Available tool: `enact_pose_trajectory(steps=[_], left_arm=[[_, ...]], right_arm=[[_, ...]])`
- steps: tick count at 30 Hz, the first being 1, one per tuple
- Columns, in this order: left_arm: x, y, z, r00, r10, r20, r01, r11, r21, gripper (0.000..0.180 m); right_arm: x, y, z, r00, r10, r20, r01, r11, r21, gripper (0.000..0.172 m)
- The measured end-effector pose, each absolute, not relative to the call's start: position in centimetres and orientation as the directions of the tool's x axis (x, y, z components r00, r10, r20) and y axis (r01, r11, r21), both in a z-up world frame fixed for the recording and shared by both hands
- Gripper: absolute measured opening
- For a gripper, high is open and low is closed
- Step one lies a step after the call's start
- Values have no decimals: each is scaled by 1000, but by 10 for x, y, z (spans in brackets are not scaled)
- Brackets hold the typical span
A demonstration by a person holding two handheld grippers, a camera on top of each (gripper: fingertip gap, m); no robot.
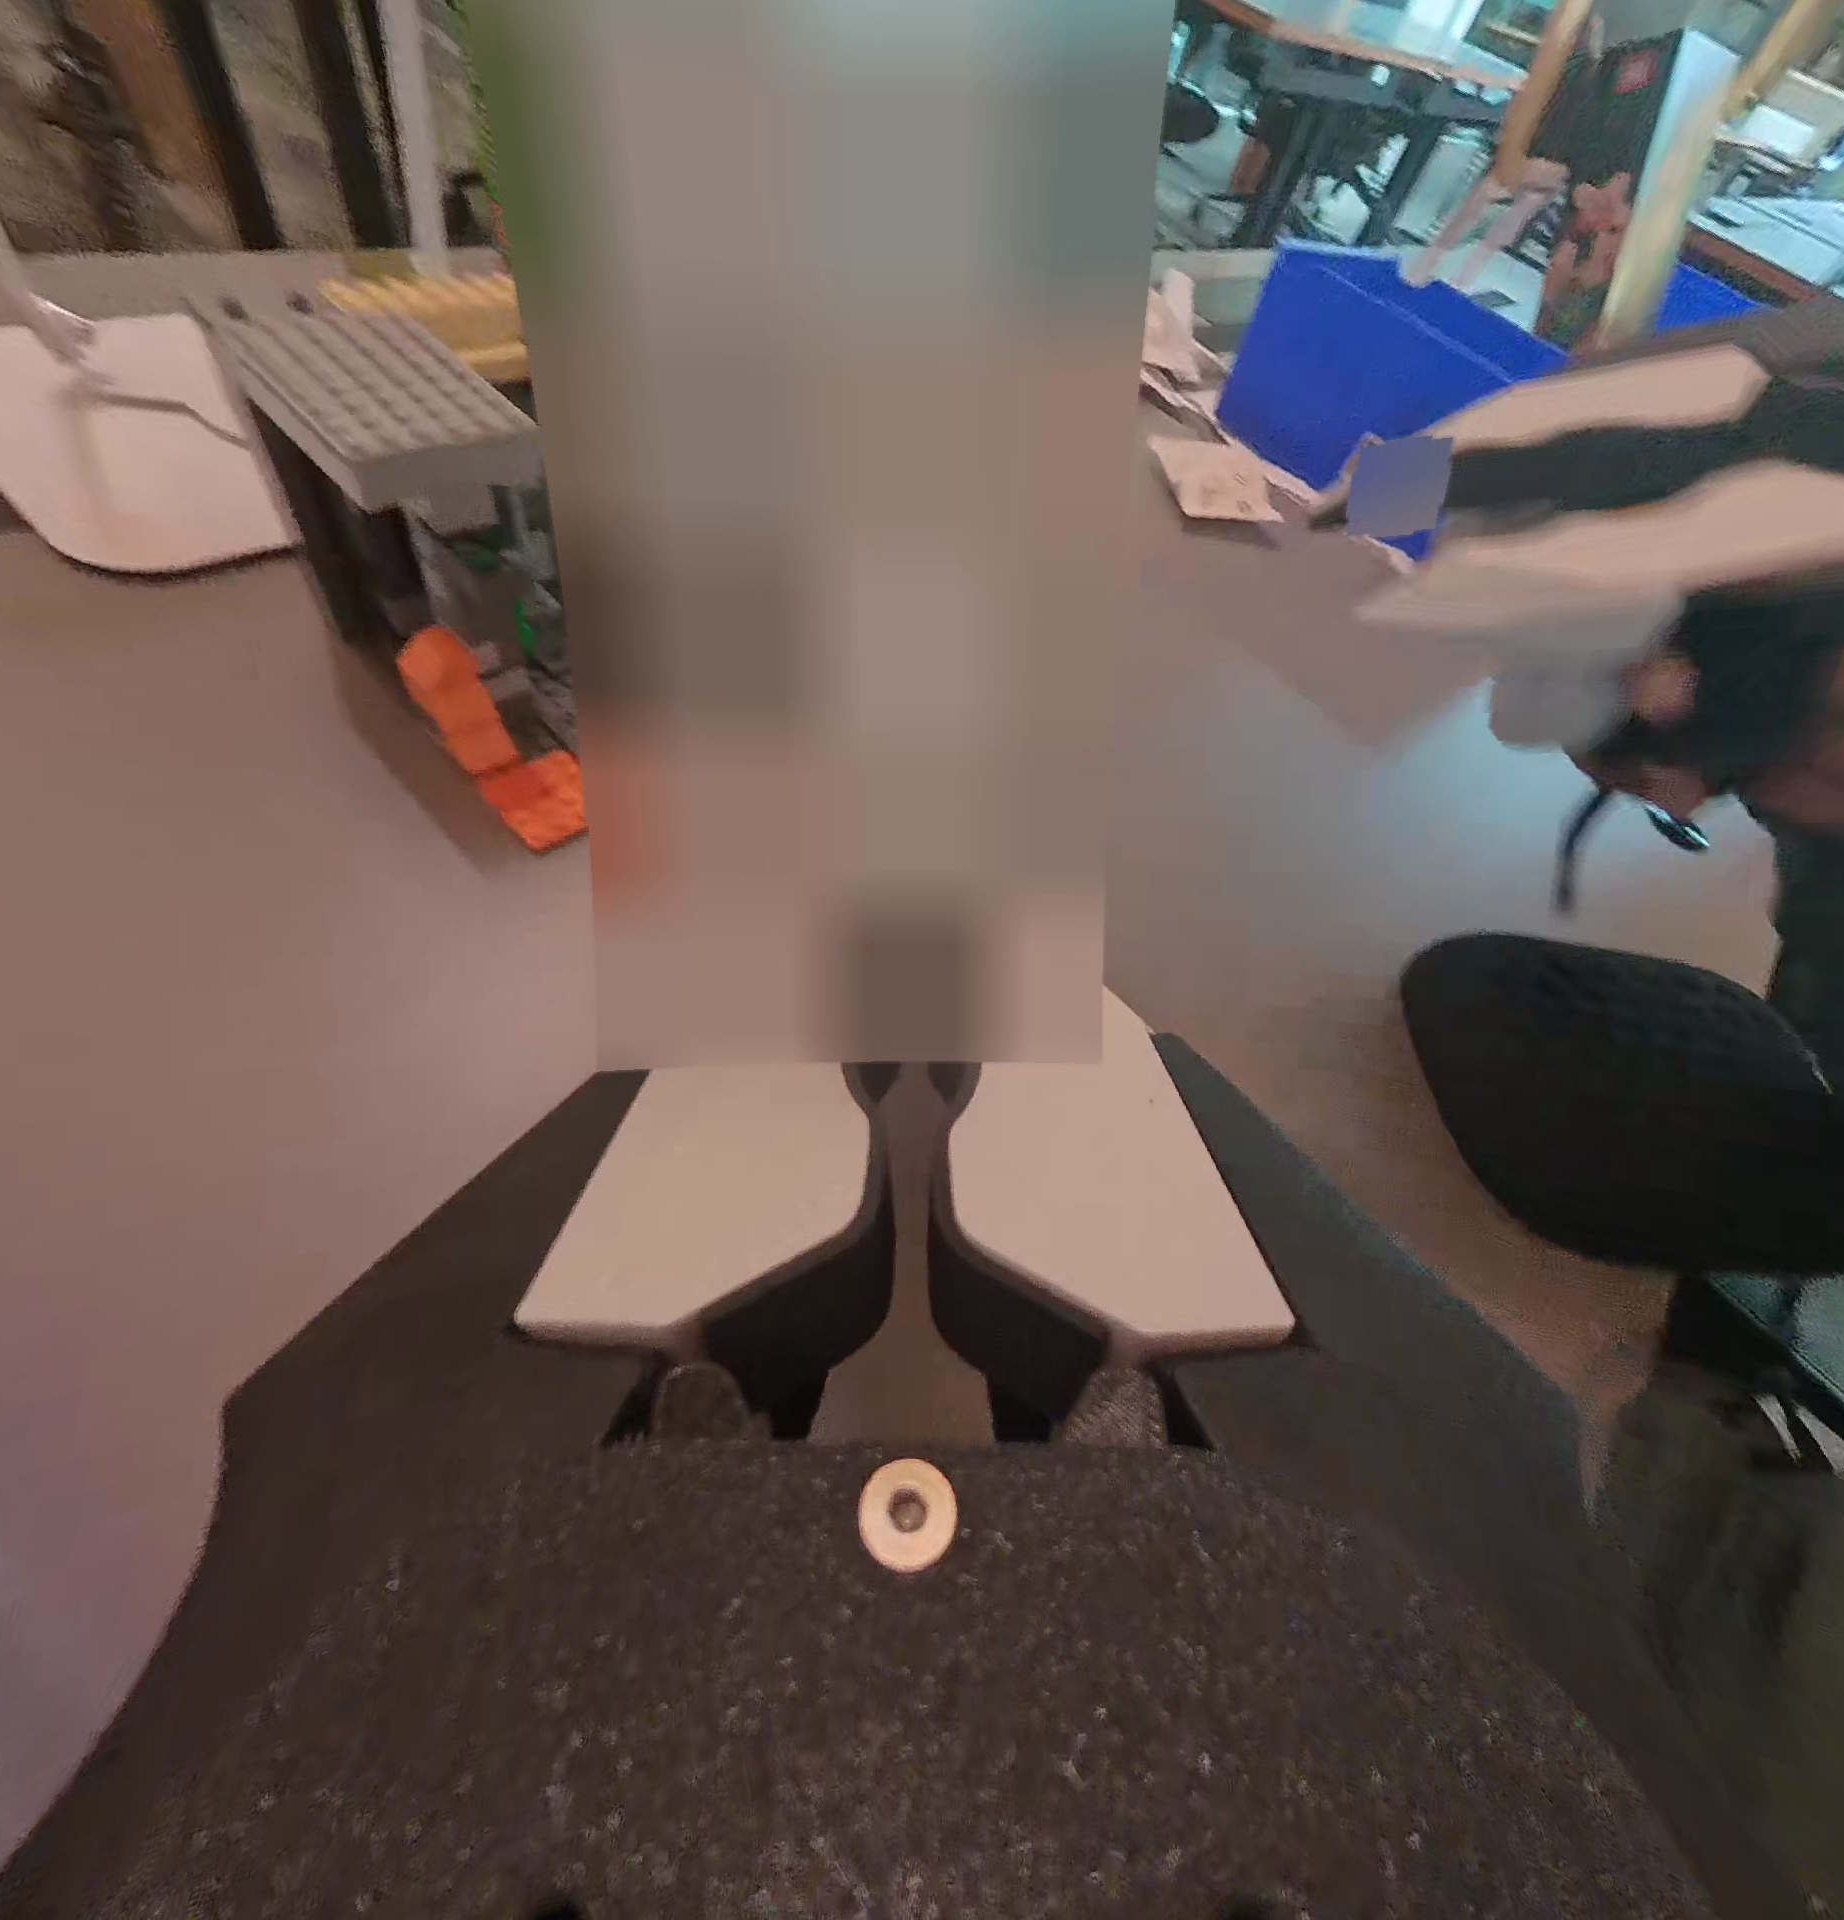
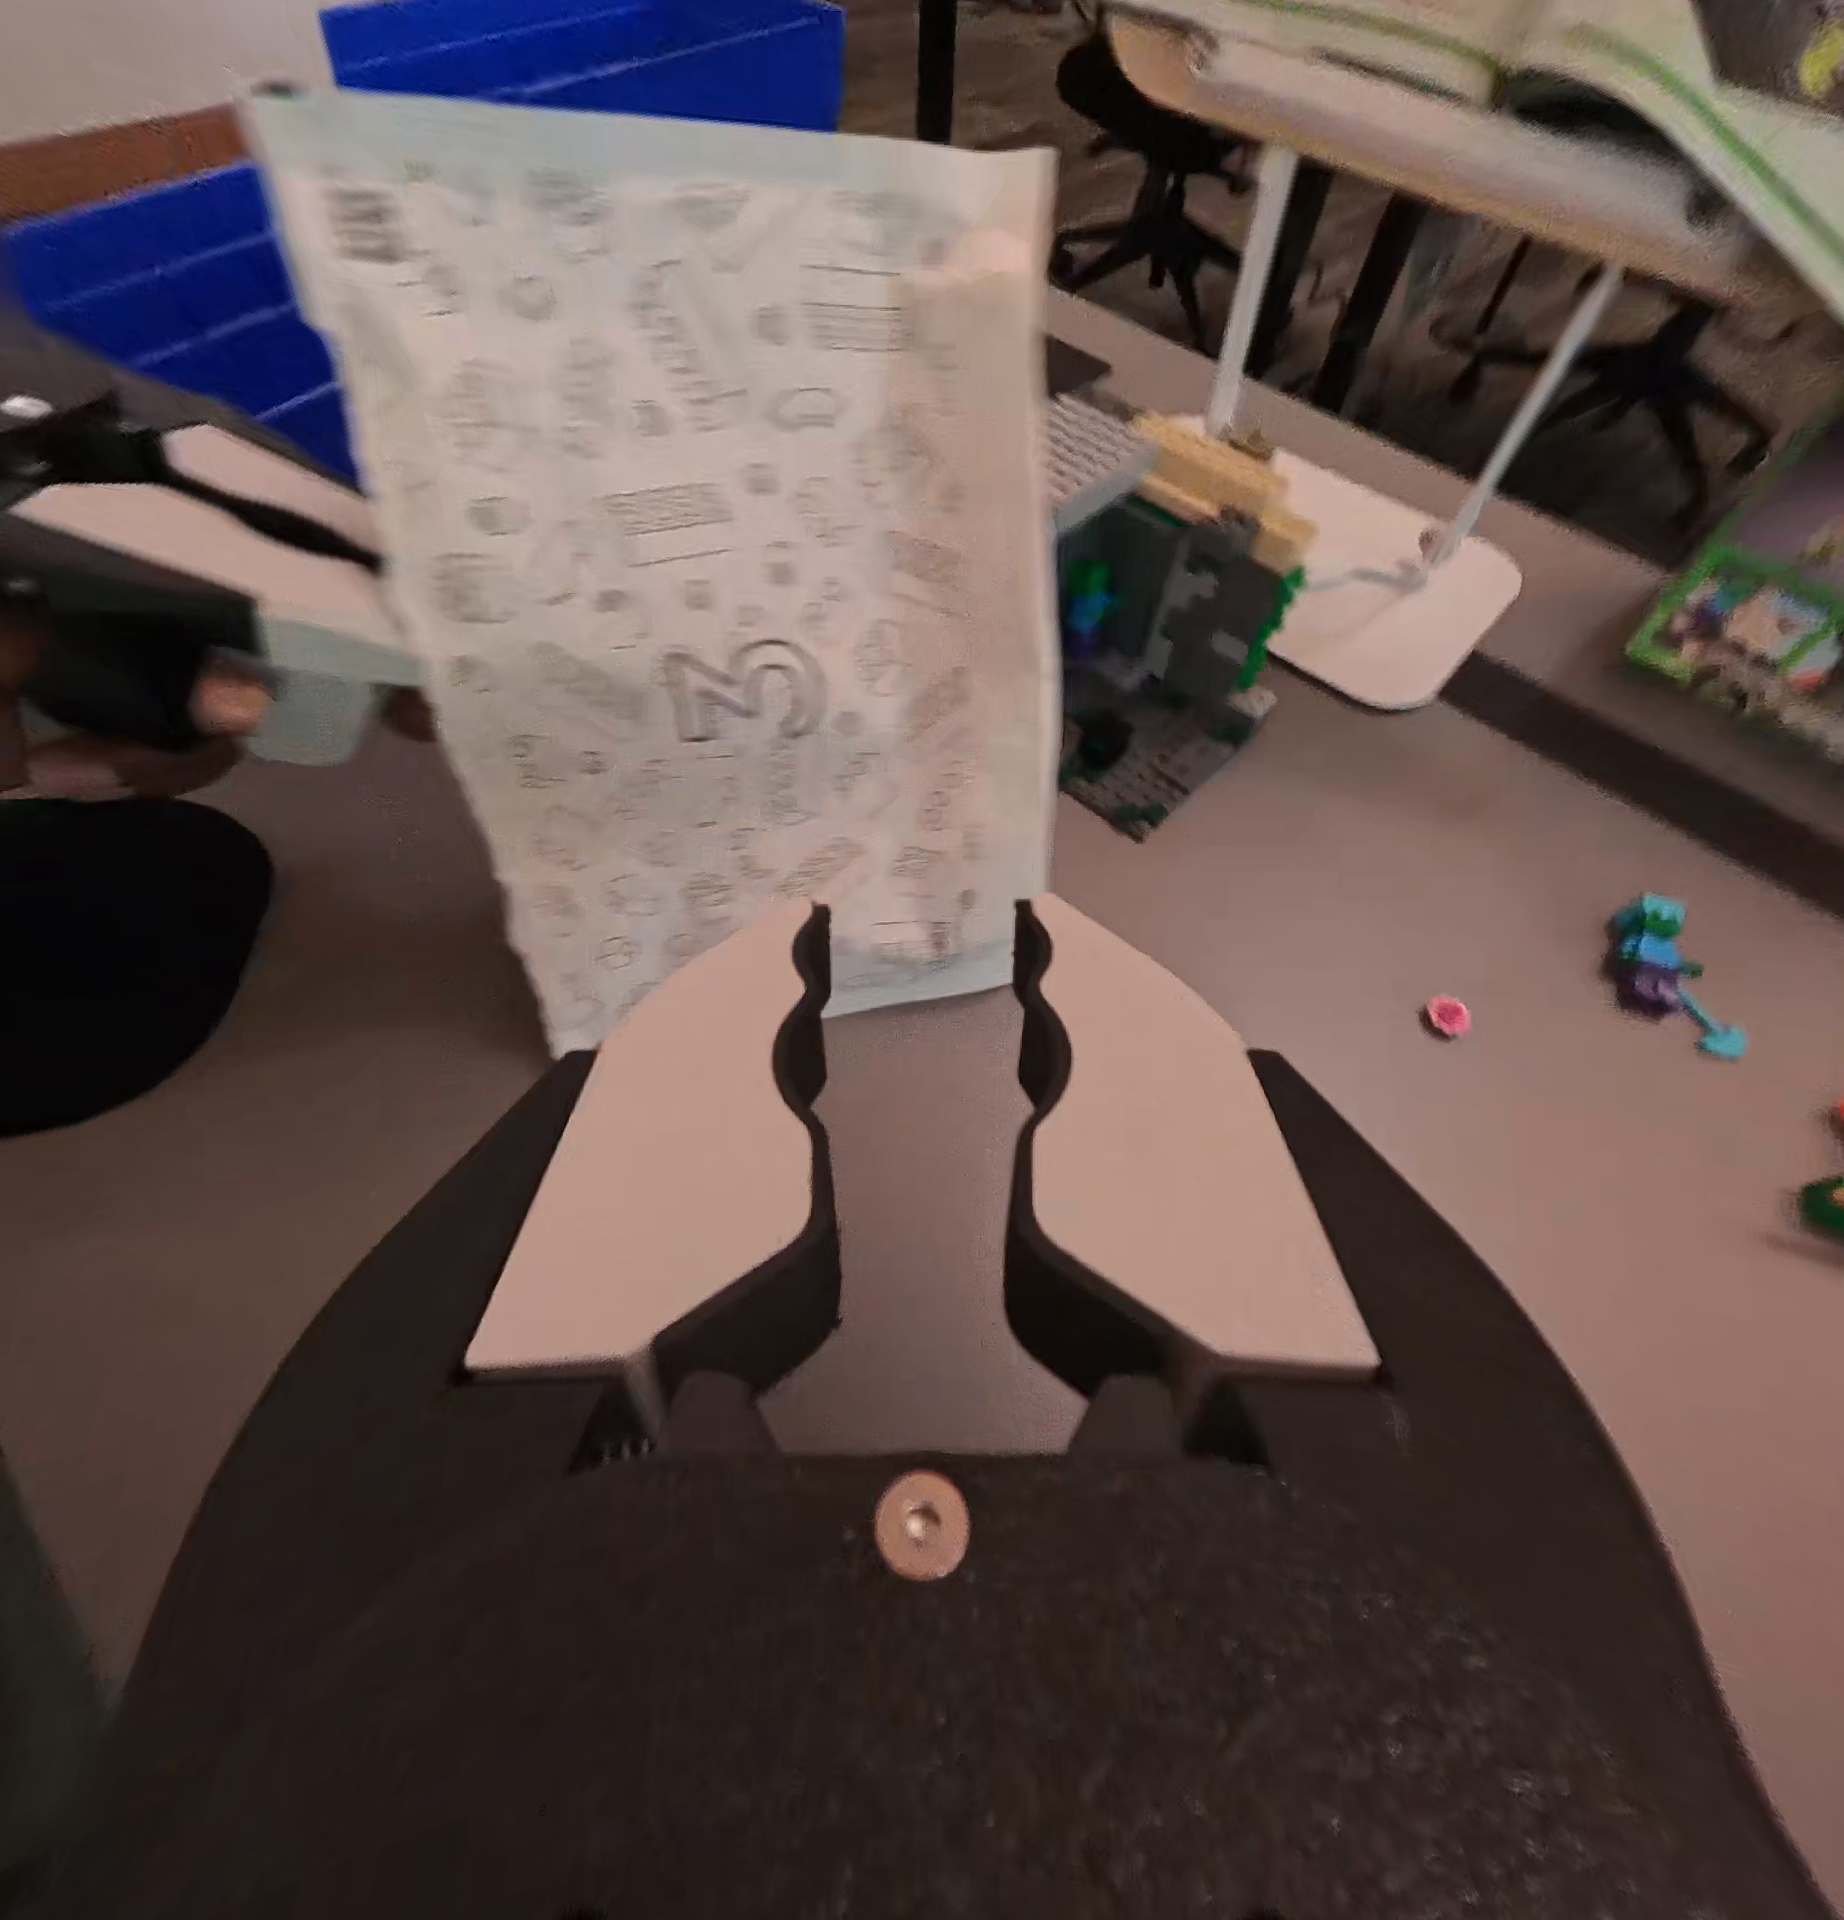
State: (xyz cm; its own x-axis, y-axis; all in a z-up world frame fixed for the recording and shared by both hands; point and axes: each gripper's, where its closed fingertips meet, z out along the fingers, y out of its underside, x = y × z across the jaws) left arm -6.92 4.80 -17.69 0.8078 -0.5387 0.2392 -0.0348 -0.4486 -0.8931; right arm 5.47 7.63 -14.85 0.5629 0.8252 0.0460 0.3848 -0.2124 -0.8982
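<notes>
Currently the paper bag (image 2: pixel 689 520), pale w/ printed line drawings, hangs upright above the grey table (image 2: pixel 1313 1143), its lower edge clear of the surface. The left gripper (image 2: pixel 383 623) comes in from the bag's left and its fingers close on that edge. In the left wrist view the fingertips are hidden. The right gripper (image 2: pixel 918 935) is released: jaws spread, bag's lower right corner just beyond the tips, pads not pressing on it. Risks, as judged: (1) a one-edge hold gives little control, so the bag may swing, sag or slip from the left grip. (2) Thin paper may crease or tear at the clamp if the bag carries contents. Contents can't be confirmed. (3) A skewed bag could miss the right gripper's gap and get pushed rather than pinched. (4) A swing to the right could strike the brick build (image 2: pixel 1178 623). Surface: flat, matte, grey. Right of the bag and behind it stand the brick build and a white lamp base (image 2: pixel 1417 613). Farther right lie a small figure (image 2: pixel 1650 956), a pink piece (image 2: pixel 1446 1015) and a green box (image 2: pixel 1749 634). Behind the bag is a blue bin (image 2: pixel 191 281). Room beyond: desks, office chairs (image 2: pixel 1157 208), dim lighting.
</notes>
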Motion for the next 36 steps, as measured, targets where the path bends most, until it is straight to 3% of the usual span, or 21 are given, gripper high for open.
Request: enact_pose_trajectory(steps=[7,10,18,27,36], left_arm=[[-50,54,-152,818,-528,231,15,-381,-924,0],[-55,48,-147,838,-515,180,-12,-346,-938,0],[-54,36,-143,820,-524,230,41,-347,-937,0],[-58,33,-142,818,-523,241,55,-346,-937,0],[-60,29,-148,804,-545,236,28,-361,-932,0]], right_arm=[[-44,28,-168,541,776,325,514,1,-858,41],[-49,31,-159,561,776,290,464,-4,-886,33],[-62,24,-163,541,774,328,515,4,-857,39],[-63,24,-161,565,780,269,459,-25,-888,22],[-66,14,-165,424,899,-112,301,-256,-919,22]])
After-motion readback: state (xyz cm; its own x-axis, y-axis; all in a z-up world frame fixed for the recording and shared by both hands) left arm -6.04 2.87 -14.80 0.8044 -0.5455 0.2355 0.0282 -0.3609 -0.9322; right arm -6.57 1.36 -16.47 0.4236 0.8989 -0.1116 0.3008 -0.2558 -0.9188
